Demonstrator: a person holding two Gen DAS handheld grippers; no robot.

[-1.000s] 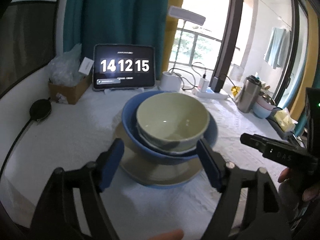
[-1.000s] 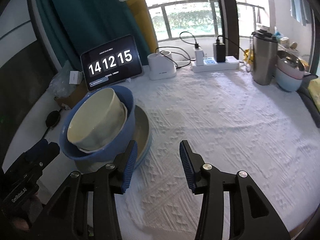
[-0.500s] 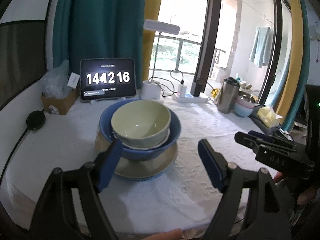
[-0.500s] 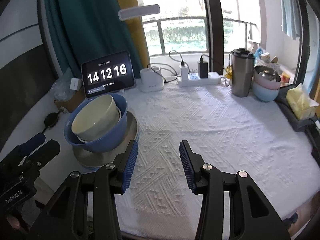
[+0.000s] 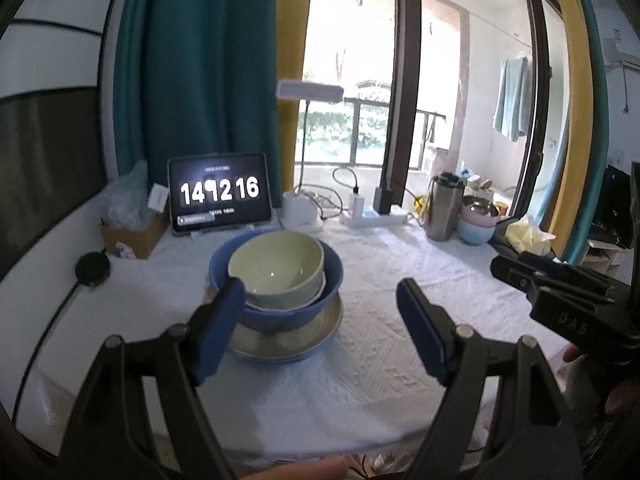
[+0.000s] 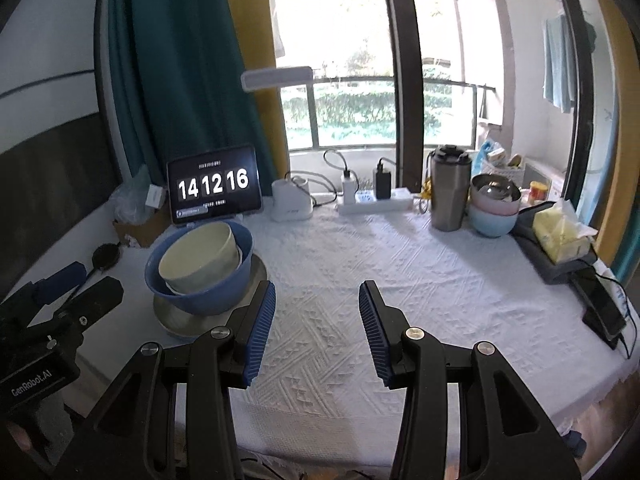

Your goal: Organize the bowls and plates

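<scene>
Bench: bare white cloth right of the stacked bowls, open from near edge to back row. Back row behind the bowls: tablet, lamp base, power strip, steel tumbler. Far right of the bowls: tissue box, phone.

The pale green bowl and blue bowl look like glossy glazed ceramic, stacked on a smoother matt-looking plate. The white tablecloth is woven cloth with raised texture; at two o'clock stands a brushed-metal tumbler.
</scene>
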